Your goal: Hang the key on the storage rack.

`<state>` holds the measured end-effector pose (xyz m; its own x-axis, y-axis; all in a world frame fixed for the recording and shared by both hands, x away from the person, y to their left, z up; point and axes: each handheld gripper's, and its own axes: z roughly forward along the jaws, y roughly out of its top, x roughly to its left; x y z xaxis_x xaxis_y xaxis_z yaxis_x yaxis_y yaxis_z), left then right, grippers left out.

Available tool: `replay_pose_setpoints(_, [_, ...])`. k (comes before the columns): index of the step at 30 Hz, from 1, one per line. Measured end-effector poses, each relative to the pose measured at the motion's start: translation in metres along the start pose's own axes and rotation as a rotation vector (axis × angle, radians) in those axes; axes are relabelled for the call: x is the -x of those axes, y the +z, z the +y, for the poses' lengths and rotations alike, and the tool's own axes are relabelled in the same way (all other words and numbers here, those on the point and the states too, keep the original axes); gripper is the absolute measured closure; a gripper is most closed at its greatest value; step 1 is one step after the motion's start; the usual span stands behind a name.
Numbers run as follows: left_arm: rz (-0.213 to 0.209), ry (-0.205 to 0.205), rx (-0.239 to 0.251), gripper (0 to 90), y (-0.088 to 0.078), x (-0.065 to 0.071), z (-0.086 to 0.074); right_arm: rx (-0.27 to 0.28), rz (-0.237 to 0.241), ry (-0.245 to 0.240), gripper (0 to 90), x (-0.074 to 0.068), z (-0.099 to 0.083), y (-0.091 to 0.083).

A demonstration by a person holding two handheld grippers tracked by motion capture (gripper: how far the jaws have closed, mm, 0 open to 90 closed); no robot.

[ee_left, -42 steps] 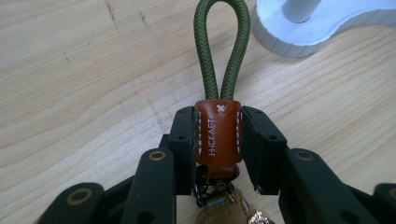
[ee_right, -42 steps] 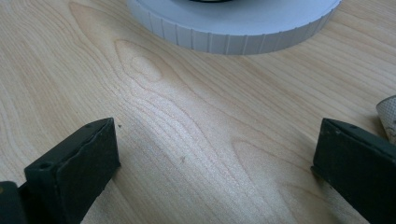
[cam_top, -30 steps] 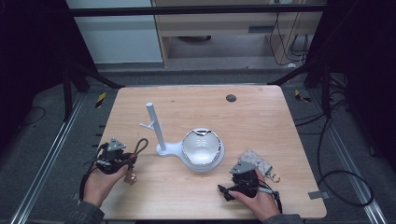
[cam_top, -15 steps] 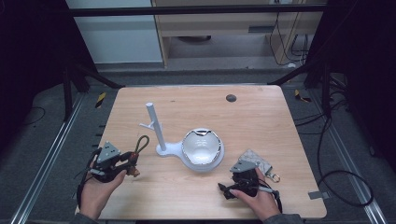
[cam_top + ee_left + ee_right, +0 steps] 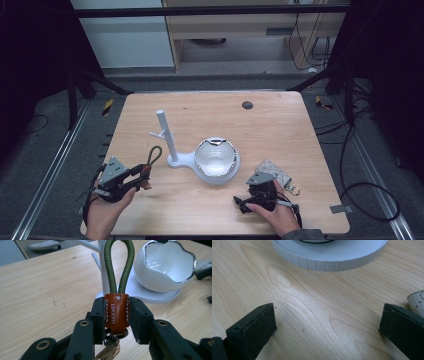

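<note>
The wooden table (image 5: 280, 125) stands on a dark floor, cabinets beyond its far edge. Mid-table, a white stand (image 5: 167, 135) with side pegs rises beside a white bowl (image 5: 216, 157). Near the front left corner the left gripper (image 5: 141, 176) clamps a keychain (image 5: 117, 312) by its leather tab, green loop upright: judged carrying; next, loop over a peg. The right gripper (image 5: 240, 204) rests spread and empty near the front edge.

Left gripper (image 5: 142, 176) sits near-left, jaws clamped tight, aimed right. Right gripper (image 5: 239, 202) rests near-right, jaws spread wide.
</note>
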<state>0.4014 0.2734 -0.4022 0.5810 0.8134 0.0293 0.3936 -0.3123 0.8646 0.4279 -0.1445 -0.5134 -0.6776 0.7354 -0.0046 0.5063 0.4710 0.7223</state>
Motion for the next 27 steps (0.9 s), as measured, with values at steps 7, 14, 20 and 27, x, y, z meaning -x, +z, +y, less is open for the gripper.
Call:
replay_pose_setpoints(7, [-0.009,-0.002,0.051,66.2,-0.007,0.006,0.008,0.0,-0.001,0.0,0.4,0.0,0.0,0.0])
replay_pose_setpoints(14, [-0.015,-0.016,0.104,66.1,-0.017,0.008,0.02,0.0,-0.001,0.0,0.4,0.0,0.0,0.0])
replay_pose_setpoints(20, [-0.012,-0.012,0.106,66.1,-0.016,0.008,0.024,0.0,-0.002,0.001,0.4,0.0,0.0,0.0])
replay_pose_setpoints(27, [-0.001,-0.021,0.116,66.1,-0.013,0.004,0.029,0.001,-0.002,0.002,0.4,0.0,0.0,0.0])
